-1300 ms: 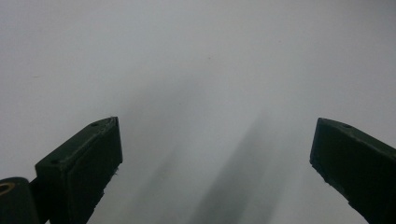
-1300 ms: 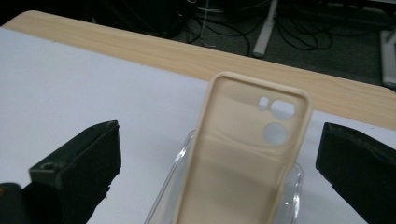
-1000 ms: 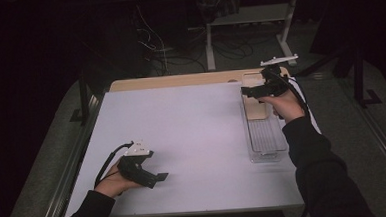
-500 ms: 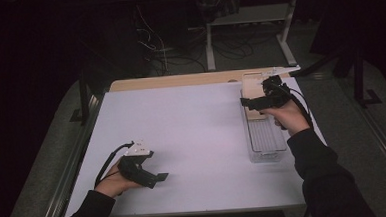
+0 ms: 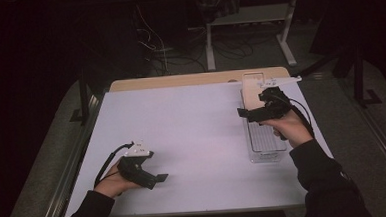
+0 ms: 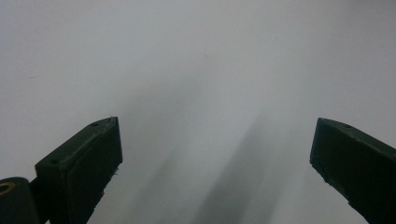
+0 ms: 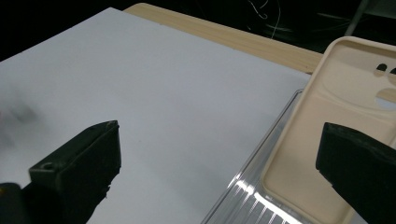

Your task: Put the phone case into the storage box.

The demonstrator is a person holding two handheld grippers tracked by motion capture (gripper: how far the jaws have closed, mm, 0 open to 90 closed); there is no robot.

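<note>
Dark long sleeves on both forearms, matte black hand-held left gripper [image 5: 159, 178] with white top plate and looping black cable, matching black right gripper [image 5: 241, 111] with trailing black cable, blocky black wedge-shaped jaws with small screw holes near the tips

— What covers the work surface?
— A white matte sheet [image 5: 192, 138] laid over the pale wooden tabletop [image 5: 179, 80], whose far edge shows as a strip beyond the sheet.
— And past it?
— A dark floor with tangled cables [image 5: 152, 35] and a light metal stand's legs [image 5: 287, 43]; black posts [image 5: 83, 94] flank the sides.
</note>
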